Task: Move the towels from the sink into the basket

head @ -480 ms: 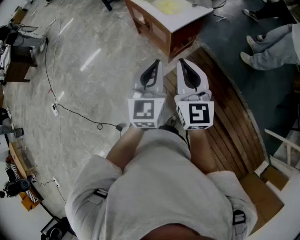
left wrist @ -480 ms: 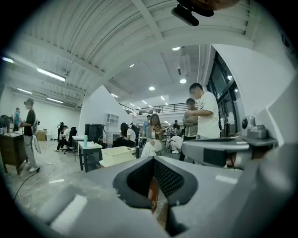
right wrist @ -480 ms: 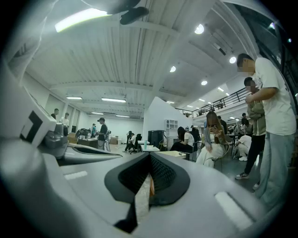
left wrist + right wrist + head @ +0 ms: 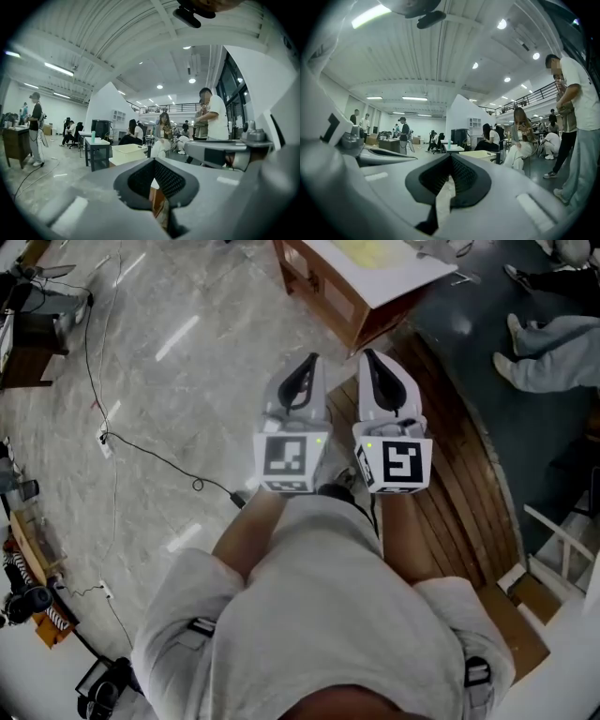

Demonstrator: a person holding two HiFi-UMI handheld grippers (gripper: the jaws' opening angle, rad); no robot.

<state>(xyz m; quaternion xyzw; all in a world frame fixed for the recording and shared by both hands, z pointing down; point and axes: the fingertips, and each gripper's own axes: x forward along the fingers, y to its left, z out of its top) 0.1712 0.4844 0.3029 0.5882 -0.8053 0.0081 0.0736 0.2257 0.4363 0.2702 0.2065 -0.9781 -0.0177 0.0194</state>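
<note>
- The left gripper (image 4: 311, 360) is fully closed, its two jaws meeting at the tip with nothing between them; its own view (image 4: 153, 161) shows only a small diamond-shaped opening in the dark pads.
- The right gripper (image 4: 367, 354) is just beside it on the right, parallel and also fully closed. It holds nothing, and its pads meet at the tip (image 4: 450, 157).
- Both point forward and roughly level, with the marker cubes (image 4: 286, 460) at their rear ends (the person's forearms (image 4: 248, 526) run back from under them).
- Where the towels, the sink and the basket lie cannot be told from any of these views.
- Just ahead of both tips stands a wooden cabinet (image 4: 323, 298) with a pale top; a sliver of its brown side shows through the left gripper's pad opening.
- Under the right gripper and off to its right runs a curved strip of dark wooden planking (image 4: 455, 474).
- Under the left gripper and off to its left is pale, glossy stone floor (image 4: 169, 381), with a black cable (image 4: 159, 461) trailing across it.
- Ahead and to the right of the right gripper a person in a white shirt (image 4: 576, 112) stands, well apart from the jaws.
- Further ahead a seated person (image 4: 520, 140) is near some desks.
</note>
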